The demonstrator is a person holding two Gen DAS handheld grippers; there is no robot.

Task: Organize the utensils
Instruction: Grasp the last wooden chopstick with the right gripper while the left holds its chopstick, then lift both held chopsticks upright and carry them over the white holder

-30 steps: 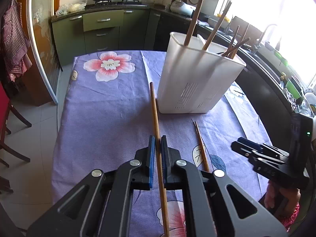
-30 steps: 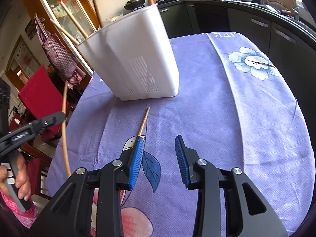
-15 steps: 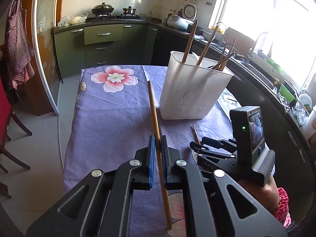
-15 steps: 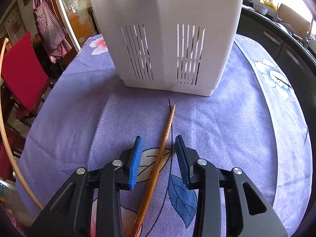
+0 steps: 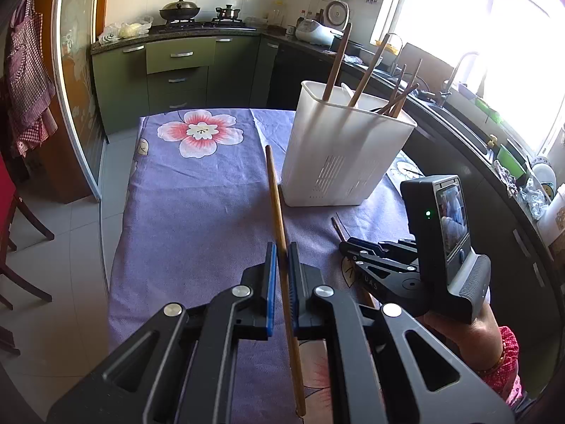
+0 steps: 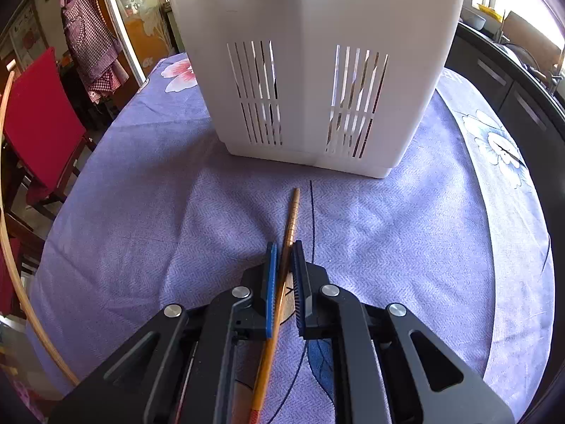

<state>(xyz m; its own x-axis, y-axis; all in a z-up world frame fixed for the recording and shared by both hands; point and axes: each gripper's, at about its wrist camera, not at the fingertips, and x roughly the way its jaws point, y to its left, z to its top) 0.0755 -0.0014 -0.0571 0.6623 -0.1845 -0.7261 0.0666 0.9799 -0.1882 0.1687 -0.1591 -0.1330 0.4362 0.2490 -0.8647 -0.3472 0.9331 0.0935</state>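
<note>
Since 0.5 s ago your right tongs have narrowed from wide apart onto the slim wooden chopstick lying on the tabletop's woven purple cloth, its ribbed tip just short of the holder. Blue ribbed pads pinch it. Your left tongs clamp a 2nd long smooth stick, raised w/ tip beside the white slotted plastic holder, which stands upright w/ several sticks inside.
</note>
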